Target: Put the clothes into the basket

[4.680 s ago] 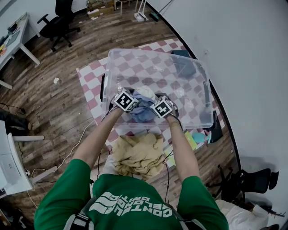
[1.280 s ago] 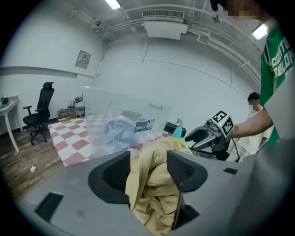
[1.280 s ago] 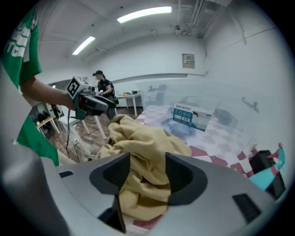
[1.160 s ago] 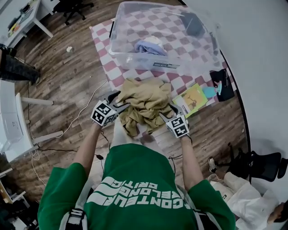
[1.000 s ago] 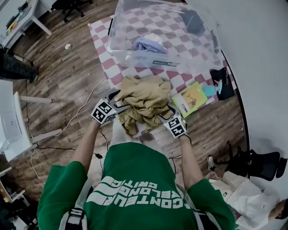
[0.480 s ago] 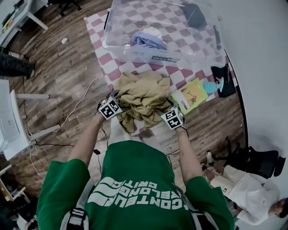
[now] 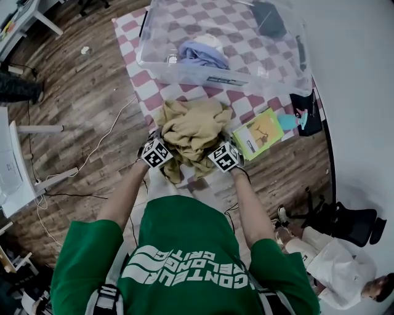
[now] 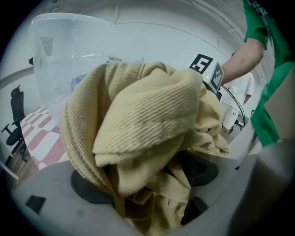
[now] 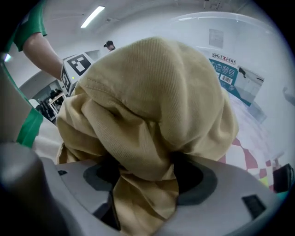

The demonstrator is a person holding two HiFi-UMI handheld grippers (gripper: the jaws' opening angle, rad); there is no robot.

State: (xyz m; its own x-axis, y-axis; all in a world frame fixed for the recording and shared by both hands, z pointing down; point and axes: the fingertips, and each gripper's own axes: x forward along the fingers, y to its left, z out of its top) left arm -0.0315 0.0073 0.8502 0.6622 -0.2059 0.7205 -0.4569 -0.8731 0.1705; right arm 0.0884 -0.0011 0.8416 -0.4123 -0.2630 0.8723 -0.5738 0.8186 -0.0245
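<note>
– Left hand-held gripper [image 7: 161, 141] is at the left edge of the tan garment [image 7: 192, 123], angled down into it. Jaws have just been opening and stand wide. Ribbed tan cloth is bunched between them and fills the gap, but the pads aren't pinching it.
– And the right one?
– Right hand-held gripper [image 7: 217, 145] mirrors it at the garment's right edge. Its jaws have just been opening too and are wide now. A fold of the cloth hangs between them, loose, not clamped.
– Where's the garment sitting?
– Heaped on the near edge of the checked rug [image 7: 132, 71], which lies on the wood floor [image 7: 80, 111]. It's outside the basket [image 7: 300, 67], just in front of its near wall, between my two grippers.
– Anything in the basket?
– Blue garment [image 7: 200, 55] with something white beside it, close to the near wall. Dark item [image 7: 269, 18] at the far right corner; can't tell what it is.
– Neighbours of the heap?
– Yellow-green book [image 7: 258, 132] on the rug just right of it, near my right gripper. Can't tell if it touches the cloth.
– Cross-check from the gripper views?
– Left gripper view: the heap fills the frame, the clear basket wall is behind it, and the right marker cube [image 8: 207, 71] is on the heap's far side. Right gripper view: same heap, with the left marker cube [image 9: 76, 64] behind it at the left.
</note>
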